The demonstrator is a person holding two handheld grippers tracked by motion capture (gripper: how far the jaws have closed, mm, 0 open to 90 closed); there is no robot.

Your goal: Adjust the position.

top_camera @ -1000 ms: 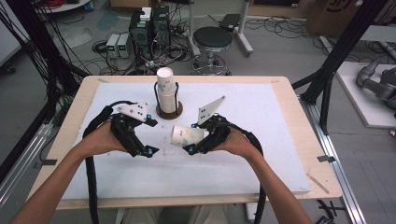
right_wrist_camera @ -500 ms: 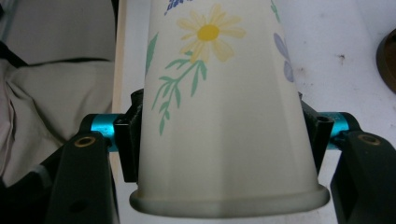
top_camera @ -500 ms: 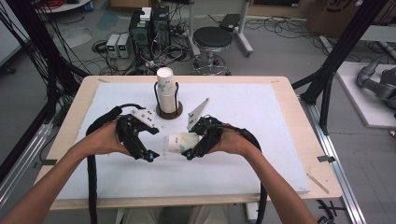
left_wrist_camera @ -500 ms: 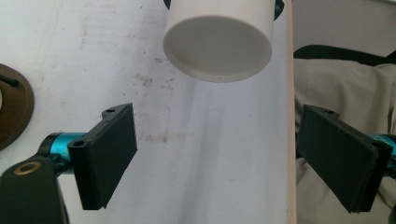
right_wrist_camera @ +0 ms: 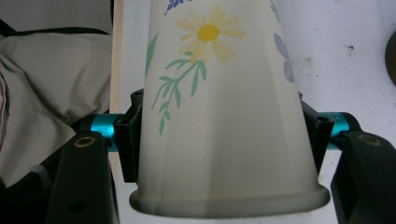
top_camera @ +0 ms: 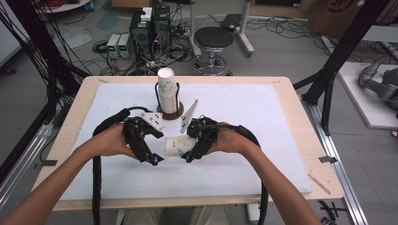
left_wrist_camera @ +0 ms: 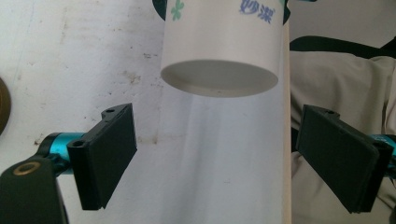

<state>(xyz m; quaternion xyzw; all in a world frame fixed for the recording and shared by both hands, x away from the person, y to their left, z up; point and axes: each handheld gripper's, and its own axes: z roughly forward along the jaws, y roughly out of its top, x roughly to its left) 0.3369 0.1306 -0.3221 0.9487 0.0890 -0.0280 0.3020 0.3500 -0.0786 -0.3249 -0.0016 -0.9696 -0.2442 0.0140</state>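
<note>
My right gripper (top_camera: 188, 153) is shut on a flowered paper cup (top_camera: 176, 145) and holds it on its side above the white mat. In the right gripper view the pads press both sides of the cup (right_wrist_camera: 219, 116) near its rim. The cup's base (left_wrist_camera: 219, 77) points at my left gripper (top_camera: 153, 157) and hangs just beyond the fingertips, touching neither pad. The left gripper (left_wrist_camera: 219, 154) has just been closing its jaws, which still stand wide with nothing between them.
A stack of paper cups (top_camera: 167, 91) stands upright in a wire holder on a brown round base (top_camera: 172, 113), just behind both hands. The white mat (top_camera: 253, 117) covers the wooden table. Stool, cables and boxes lie on the floor beyond.
The right gripper has carried the cup leftward and nearer the person, up to the left gripper. The two grippers now stand closer together.
</note>
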